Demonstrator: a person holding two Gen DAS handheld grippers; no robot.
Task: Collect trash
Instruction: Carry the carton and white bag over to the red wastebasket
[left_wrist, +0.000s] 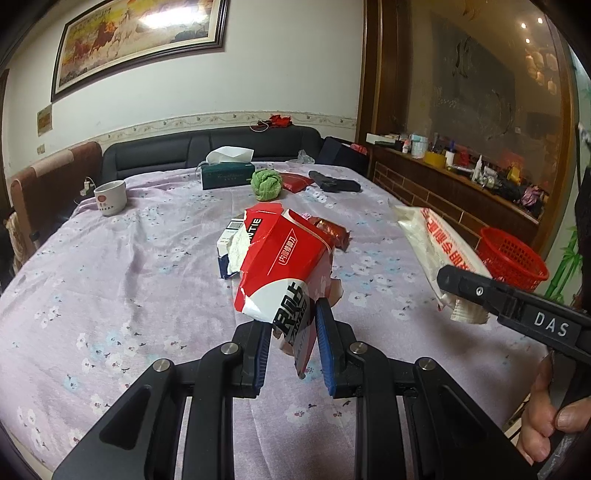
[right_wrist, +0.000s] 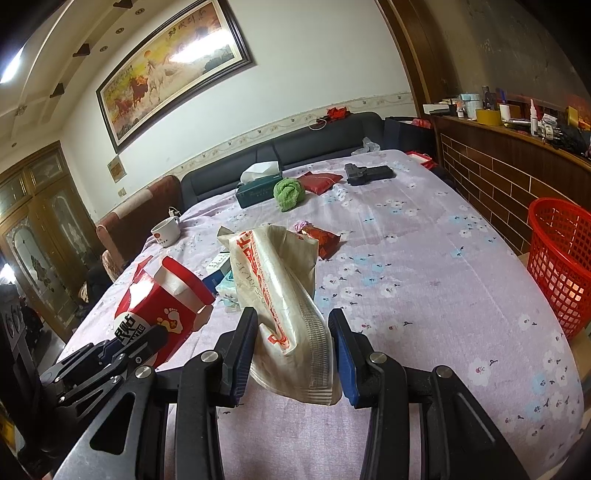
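Lying beyond both held wrappers: snack packet (right_wrist: 320, 240) (perhaps torn), cup (left_wrist: 110, 197).

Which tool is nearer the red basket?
Right. The right tool, holding a white bag, is closest to the red basket; the left tool, holding red packaging, is farther away.

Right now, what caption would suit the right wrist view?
Right gripper holds a white wrapper above the floral tablecloth, red basket waiting nearby.
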